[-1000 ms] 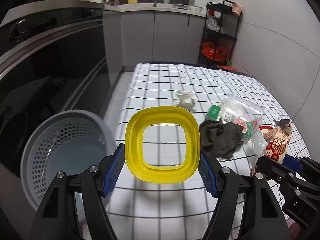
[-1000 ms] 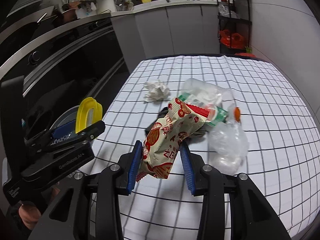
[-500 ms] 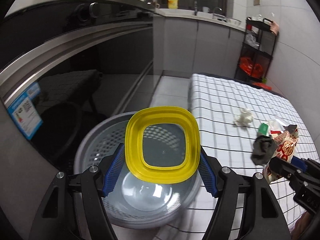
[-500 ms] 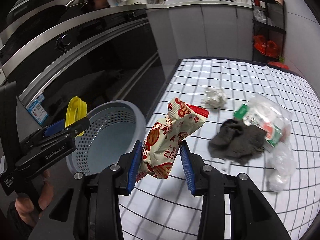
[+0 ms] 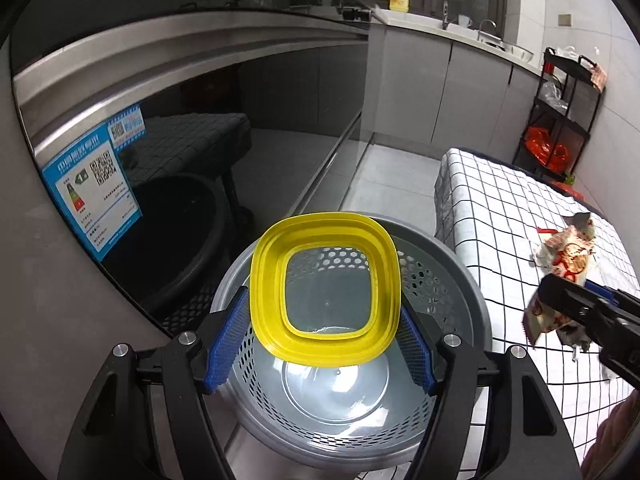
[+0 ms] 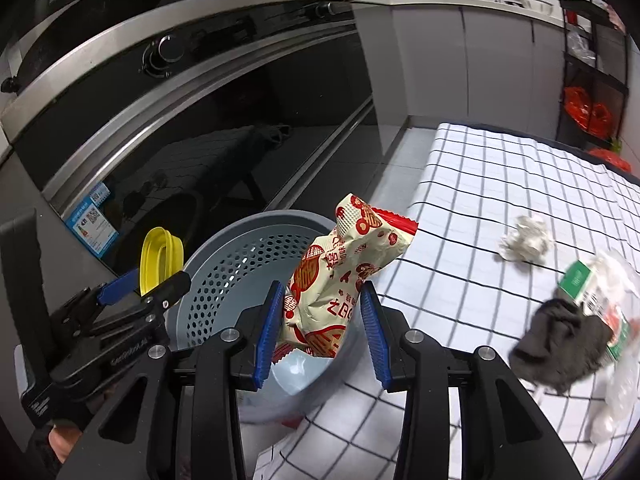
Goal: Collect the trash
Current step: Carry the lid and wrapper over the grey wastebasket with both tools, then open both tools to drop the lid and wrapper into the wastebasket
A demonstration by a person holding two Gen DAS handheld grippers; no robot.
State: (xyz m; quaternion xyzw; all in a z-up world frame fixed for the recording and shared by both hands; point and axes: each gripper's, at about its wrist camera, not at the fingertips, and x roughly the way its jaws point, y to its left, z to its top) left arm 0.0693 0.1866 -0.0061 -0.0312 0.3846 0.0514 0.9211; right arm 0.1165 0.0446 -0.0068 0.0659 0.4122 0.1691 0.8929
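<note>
The left gripper (image 5: 325, 342) still clamps the yellow-rimmed square plastic lid (image 5: 325, 292), now above the grey perforated round basket (image 5: 440, 280) rather than the checked tablecloth (image 6: 500, 184). The right gripper (image 6: 320, 334) keeps pinching the cream-and-red printed snack bag (image 6: 340, 280), now at the basket's rim; its characters are unreadable.

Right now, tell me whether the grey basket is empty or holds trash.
Empty: the grey basket shows a bare floor. The yellow lid hangs above it.

Both grippers, left gripper (image 5: 325, 340) and right gripper (image 6: 320, 334), show black angular frames, silver screws and ribbed blue pads (image 6: 267, 336).
</note>
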